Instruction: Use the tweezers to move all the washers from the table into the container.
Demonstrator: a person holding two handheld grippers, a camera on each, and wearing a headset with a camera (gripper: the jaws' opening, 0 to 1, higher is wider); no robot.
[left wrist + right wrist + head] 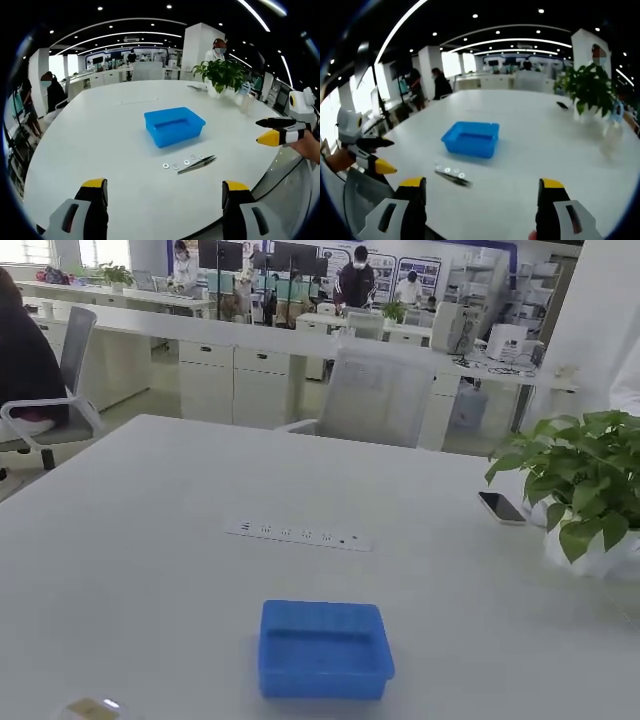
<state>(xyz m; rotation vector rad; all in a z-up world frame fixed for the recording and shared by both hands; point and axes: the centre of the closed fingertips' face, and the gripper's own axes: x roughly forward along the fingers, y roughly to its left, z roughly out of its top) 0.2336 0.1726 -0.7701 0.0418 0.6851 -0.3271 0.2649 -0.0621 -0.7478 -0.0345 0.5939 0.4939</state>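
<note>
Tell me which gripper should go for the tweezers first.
Right, by a little. The right gripper is open, and in its view the tweezers lie close ahead with the washers just beyond. The left gripper, also open, looks slightly farther from them.

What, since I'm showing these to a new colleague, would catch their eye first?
The bright blue container near the middle of the white table stands out first. On its near side, in the left gripper view, small washers lie in a row beside the tweezers. A leafy potted plant stands at the table's right edge.
</note>
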